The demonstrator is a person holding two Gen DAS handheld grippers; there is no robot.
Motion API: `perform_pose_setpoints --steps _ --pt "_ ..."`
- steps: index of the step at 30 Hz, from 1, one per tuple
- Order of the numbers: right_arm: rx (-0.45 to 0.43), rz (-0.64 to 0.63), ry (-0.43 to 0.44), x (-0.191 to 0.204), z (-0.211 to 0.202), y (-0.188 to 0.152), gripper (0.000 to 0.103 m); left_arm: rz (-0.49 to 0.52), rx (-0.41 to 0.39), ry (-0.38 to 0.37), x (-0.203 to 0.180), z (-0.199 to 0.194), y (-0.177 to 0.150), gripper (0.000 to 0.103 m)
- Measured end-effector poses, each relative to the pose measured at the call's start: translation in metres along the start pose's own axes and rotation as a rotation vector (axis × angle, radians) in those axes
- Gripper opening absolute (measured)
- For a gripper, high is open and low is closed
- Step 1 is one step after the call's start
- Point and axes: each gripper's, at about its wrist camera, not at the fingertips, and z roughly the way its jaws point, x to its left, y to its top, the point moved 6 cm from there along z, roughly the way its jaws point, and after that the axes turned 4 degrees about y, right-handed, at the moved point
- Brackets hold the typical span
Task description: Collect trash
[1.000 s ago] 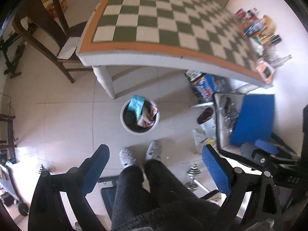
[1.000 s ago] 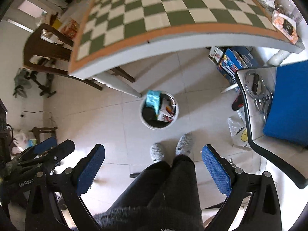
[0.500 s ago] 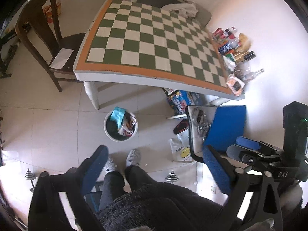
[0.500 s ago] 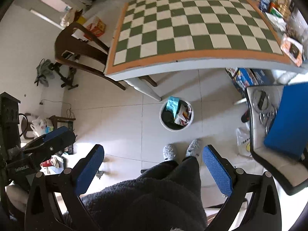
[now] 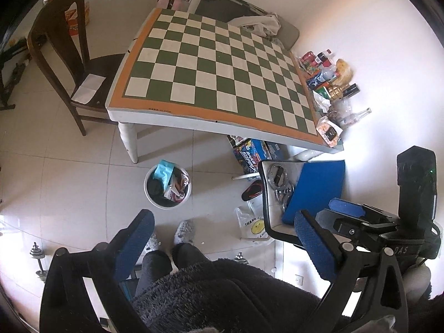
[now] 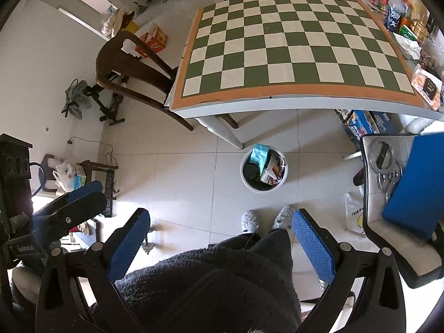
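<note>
Rising, both tools (image 5: 224, 240) (image 6: 220, 238) (jaws apart) leave the bin (image 5: 167, 187) smaller below.

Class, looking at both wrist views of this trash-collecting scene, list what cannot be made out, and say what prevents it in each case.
- Bottom of the white bin: left wrist view, covered by the trash on top.
- Labels on the items along the table edge: right wrist view, too small and fisheye-warped.
- Floor below the grippers: both views, hidden by the person's dark clothing.
- Box under the table: left wrist view, partly hidden by the tabletop.
</note>
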Motion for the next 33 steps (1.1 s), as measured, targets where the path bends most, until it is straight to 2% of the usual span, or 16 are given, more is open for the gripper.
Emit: perform_pose_setpoints --steps 33 --pt "0.01 -0.031 0.015 0.008 -0.0078 0.0035 0.103 -0.005 -0.006 -0.002 0.0042 -0.0084 -0.0015 0.103"
